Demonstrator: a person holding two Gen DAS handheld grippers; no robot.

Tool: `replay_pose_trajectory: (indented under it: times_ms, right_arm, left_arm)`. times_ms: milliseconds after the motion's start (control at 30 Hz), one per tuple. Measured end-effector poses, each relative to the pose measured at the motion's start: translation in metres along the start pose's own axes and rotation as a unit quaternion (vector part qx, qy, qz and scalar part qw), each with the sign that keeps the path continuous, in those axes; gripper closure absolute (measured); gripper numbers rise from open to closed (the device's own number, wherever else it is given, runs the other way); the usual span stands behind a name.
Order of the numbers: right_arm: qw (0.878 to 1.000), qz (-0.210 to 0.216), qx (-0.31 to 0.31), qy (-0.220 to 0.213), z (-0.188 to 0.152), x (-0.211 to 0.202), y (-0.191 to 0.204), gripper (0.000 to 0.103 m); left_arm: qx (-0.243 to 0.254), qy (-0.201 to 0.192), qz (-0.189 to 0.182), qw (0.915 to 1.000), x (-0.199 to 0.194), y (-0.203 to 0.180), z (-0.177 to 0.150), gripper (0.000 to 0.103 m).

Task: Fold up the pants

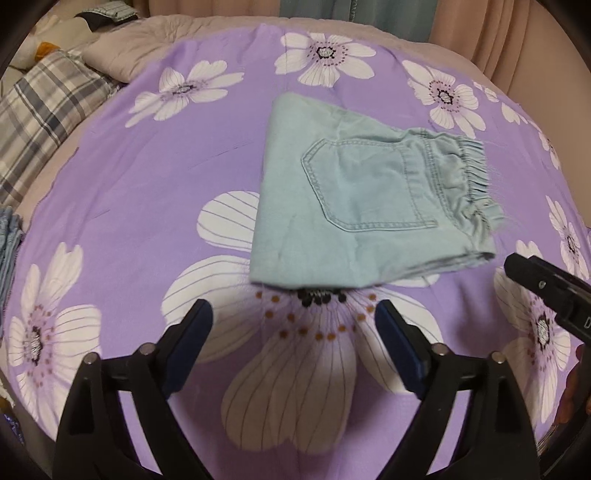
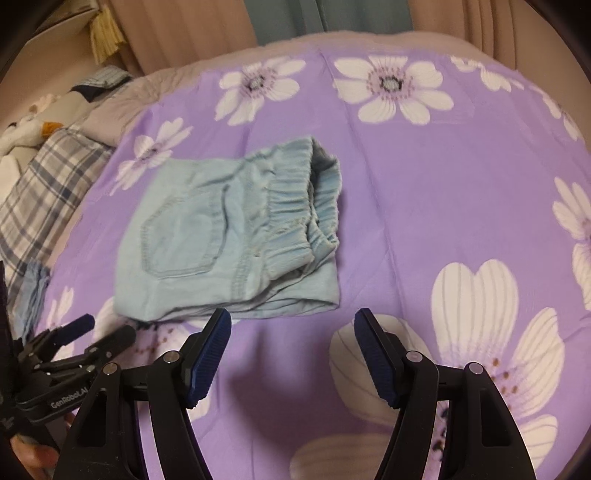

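Light blue denim pants (image 1: pixel 354 206) folded into a compact rectangle, lying flat on a purple bedsheet (image 1: pixel 155 162) printed with large white flowers. Back pocket (image 1: pixel 365 184) facing up; gathered elastic waistband (image 1: pixel 472 188) at the right end in the left wrist view, bunched and slightly raised in the right wrist view, with folded layers stacked beneath it. Near edge of the bundle resting over the dark centre of a big flower.

Left gripper (image 1: pixel 293 317) hovering just short of that near edge, jaws spread wide, nothing between them, blue pads (image 1: pixel 192 343) clear of the cloth. Right gripper (image 2: pixel 291 328) likewise held apart from the pants, jaws parted with only bare sheet between, its left fingertip close to the bundle's near edge but not touching as far as can be told.

Each gripper visible at the margin of the other's view. Plaid pillow (image 1: pixel 44 122) at the left side of the bed, a second blue garment (image 2: pixel 35 295) at the sheet's left edge, beige curtains (image 2: pixel 192 33) behind.
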State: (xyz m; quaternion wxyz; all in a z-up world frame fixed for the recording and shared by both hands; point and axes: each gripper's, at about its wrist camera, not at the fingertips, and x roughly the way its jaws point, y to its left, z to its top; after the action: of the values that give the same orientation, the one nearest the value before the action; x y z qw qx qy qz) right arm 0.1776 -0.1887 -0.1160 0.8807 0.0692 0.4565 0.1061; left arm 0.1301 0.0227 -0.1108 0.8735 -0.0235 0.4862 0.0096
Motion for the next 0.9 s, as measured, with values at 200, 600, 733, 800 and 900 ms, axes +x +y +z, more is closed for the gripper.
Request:
replay_pose_trajectory:
  times_ms: [200,600,733,800,900]
  right_arm:
    - [1.000,0.000,-0.018,-0.023,-0.004,-0.031,0.004,0.008]
    - [0.996,0.023,-0.061,-0.066,-0.011,-0.089,0.025,0.001]
    - [0.994,0.037,-0.066,-0.081,-0.009,-0.113,0.033,0.001]
    - [0.993,0.032,-0.075,-0.090,-0.007,-0.125,0.038,0.001]
    - [0.989,0.035,-0.090,-0.108,-0.002,-0.145,0.046,0.001]
  left_arm:
    - [-0.011,-0.016,-0.002,0.9998,-0.035,0.000,-0.006,0.001]
    - [-0.002,-0.042,0.021,0.9989,-0.095,-0.007,-0.015,0.001]
    - [-0.001,-0.063,0.015,0.9979,-0.122,-0.006,-0.012,0.001]
    - [0.001,-0.076,0.018,0.9970,-0.138,-0.006,-0.009,0.000]
    - [0.000,-0.093,0.034,0.9951,-0.157,-0.005,-0.006,0.000]
